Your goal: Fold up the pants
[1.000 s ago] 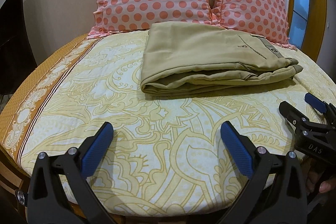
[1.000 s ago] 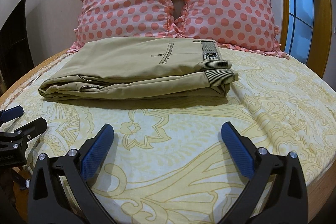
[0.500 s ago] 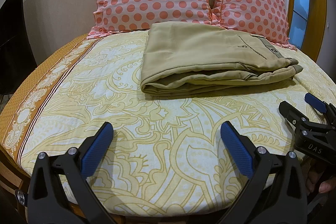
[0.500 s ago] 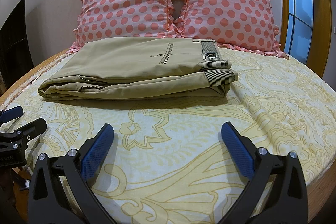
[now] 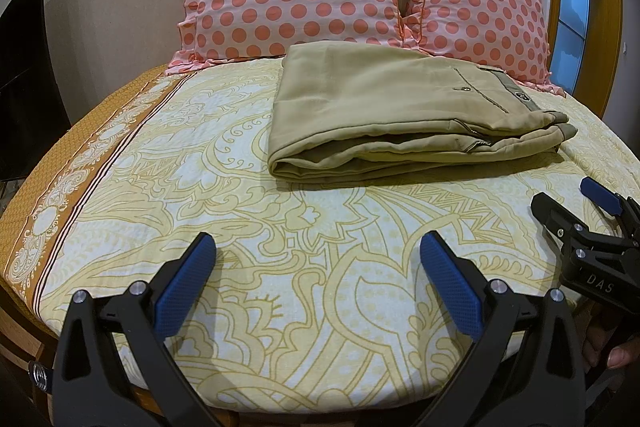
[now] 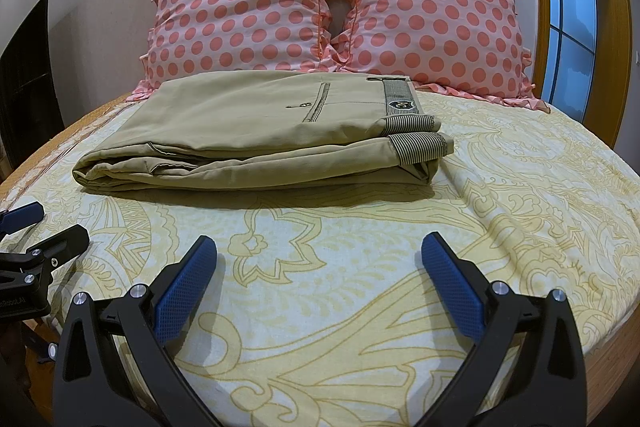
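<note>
change: none visible | pants [image 5: 384, 115] unmoved; left gripper [image 5: 316, 259], right gripper [image 6: 320, 257] unmoved

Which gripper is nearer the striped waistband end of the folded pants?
Right. The right gripper, open, faces the pants with the striped waistband ahead and slightly to its right. The left gripper, also open, faces the folded end, the waistband farther off to its right.

White letters "DAS" on the black body of the right gripper [image 5: 600, 227], partly cut white text ending "Robot.AI" on the body of the left gripper [image 6: 40, 231], small badge on the pants [image 6: 256, 131] waistband, not readable
</note>
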Demonstrator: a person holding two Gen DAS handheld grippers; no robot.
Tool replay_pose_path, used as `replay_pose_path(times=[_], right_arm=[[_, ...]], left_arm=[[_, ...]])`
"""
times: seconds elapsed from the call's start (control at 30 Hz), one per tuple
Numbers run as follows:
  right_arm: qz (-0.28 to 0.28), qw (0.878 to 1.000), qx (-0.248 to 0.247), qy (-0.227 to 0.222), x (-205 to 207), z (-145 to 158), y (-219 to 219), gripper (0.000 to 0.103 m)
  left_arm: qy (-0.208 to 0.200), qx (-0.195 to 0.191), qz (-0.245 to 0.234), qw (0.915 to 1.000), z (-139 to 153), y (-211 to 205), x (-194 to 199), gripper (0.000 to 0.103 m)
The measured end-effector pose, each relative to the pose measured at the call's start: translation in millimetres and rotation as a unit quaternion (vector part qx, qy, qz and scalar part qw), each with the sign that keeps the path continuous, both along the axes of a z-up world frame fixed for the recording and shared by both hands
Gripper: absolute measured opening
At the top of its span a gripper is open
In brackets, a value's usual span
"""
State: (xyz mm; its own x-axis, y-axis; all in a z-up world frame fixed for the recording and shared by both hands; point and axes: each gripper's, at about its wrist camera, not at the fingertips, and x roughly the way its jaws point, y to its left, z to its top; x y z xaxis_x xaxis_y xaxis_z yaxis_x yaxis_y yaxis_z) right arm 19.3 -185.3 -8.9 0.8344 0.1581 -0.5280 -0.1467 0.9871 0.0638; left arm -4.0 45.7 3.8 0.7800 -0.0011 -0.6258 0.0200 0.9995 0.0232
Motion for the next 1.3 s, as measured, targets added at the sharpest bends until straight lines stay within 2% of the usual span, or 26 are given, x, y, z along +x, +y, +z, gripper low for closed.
replay_pose_path(times=[1.3], right_arm=[[0.0, 1.0, 0.0, 0.0, -0.2, -0.9, 0.5, 0.102]], left_arm=[[0.003, 0.0, -0.001, 1.0, 0.1, 1.7, 0.5, 0.101]])
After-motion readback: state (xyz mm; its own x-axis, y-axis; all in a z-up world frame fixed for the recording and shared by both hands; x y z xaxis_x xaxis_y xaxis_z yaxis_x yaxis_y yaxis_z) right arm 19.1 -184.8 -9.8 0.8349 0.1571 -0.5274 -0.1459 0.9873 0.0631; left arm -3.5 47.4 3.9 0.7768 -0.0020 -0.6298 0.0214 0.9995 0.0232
